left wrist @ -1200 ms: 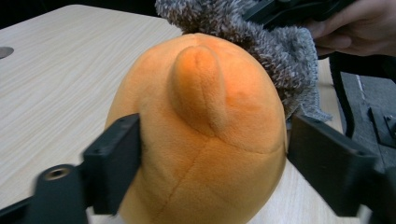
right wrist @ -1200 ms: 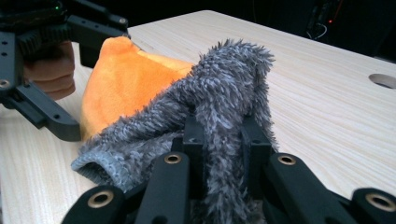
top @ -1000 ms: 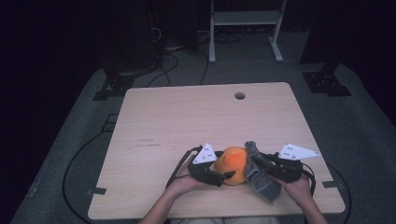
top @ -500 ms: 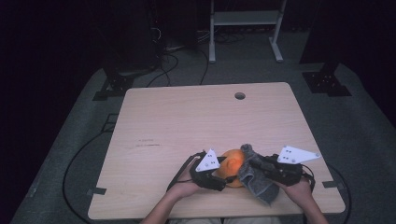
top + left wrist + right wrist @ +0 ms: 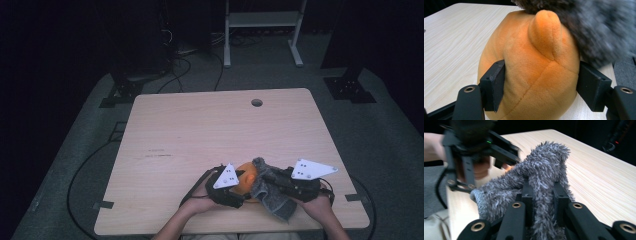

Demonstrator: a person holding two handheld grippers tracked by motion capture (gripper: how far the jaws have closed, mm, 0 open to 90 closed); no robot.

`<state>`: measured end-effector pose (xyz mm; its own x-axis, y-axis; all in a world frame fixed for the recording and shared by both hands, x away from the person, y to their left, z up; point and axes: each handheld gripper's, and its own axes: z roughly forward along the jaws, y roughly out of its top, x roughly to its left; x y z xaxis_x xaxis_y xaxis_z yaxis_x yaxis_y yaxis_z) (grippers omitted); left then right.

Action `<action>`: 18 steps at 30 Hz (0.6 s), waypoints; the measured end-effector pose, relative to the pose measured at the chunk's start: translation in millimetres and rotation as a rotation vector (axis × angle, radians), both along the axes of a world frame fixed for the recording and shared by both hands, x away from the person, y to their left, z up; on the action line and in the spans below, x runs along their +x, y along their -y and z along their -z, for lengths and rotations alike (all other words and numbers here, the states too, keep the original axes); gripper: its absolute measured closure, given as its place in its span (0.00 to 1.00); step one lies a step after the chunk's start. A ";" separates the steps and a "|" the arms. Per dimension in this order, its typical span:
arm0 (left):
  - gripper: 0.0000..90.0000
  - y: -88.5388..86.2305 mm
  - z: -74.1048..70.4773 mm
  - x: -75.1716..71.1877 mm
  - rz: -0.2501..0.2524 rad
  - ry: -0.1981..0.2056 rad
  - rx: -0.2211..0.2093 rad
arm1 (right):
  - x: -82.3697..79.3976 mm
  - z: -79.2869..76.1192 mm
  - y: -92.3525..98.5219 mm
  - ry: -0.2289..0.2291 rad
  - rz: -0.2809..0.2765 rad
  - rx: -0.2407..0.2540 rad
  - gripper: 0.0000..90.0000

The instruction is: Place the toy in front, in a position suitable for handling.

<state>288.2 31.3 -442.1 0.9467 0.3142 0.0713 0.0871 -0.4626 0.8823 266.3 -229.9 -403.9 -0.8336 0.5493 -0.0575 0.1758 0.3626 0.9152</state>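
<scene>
Resting on the near edge of the counter (image 5: 200, 130), between the two hands, an orange plush toy (image 5: 531, 70) is clamped from both sides by the left claw (image 5: 540, 87), whose jaws have just been closing onto it and now press into its soft flanks. The squeeze appears meant to steady the toy so that it cannot roll or slide while the other hand works over it. A grey fuzzy cloth (image 5: 541, 177), possibly a small garment or sock, is pinched in the clenched right claw (image 5: 542, 202), its jaws tight on a fold of the pile, and is draped against the toy's top and right side. It is judged that the cloth is being drawn over the toy, as a cover or a piece of clothing, which would explain the raised, bunched fold. In the high view the toy (image 5: 246, 178) and cloth (image 5: 270, 192) are seen touching. No container is seen on the counter; only a round hole (image 5: 257, 102) near its far edge.
</scene>
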 end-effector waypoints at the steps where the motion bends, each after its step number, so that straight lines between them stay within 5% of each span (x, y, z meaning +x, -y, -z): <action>1: 0.33 -0.2 0.0 0.3 0.001 -0.001 -0.001 | 1.0 0.9 2.6 -0.002 0.009 0.001 0.84; 6: 0.25 -0.6 -3.1 1.0 0.006 0.009 -0.007 | 3.8 5.5 9.1 -0.026 0.017 0.021 0.84; 10: 0.28 1.9 -0.5 0.9 -0.012 0.013 -0.013 | 2.4 0.9 7.5 -0.021 0.025 0.027 0.84; 13: 0.29 5.9 1.5 -0.8 -0.001 0.021 -0.016 | -6.8 -10.3 -5.3 0.003 -0.039 0.051 0.84; 16: 0.29 5.9 2.2 -4.3 0.017 0.041 0.012 | -13.9 -12.8 -26.2 0.039 -0.087 -0.031 0.84; 18: 0.29 3.4 2.7 -4.4 0.022 0.038 0.009 | -11.0 -8.7 -25.0 0.025 -0.095 -0.024 0.84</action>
<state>283.8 27.9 -444.9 0.9499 0.2925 0.1102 0.0431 -0.4717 0.8807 255.4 -204.9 -395.1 -0.8801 0.4659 -0.0913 0.1164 0.3982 0.9099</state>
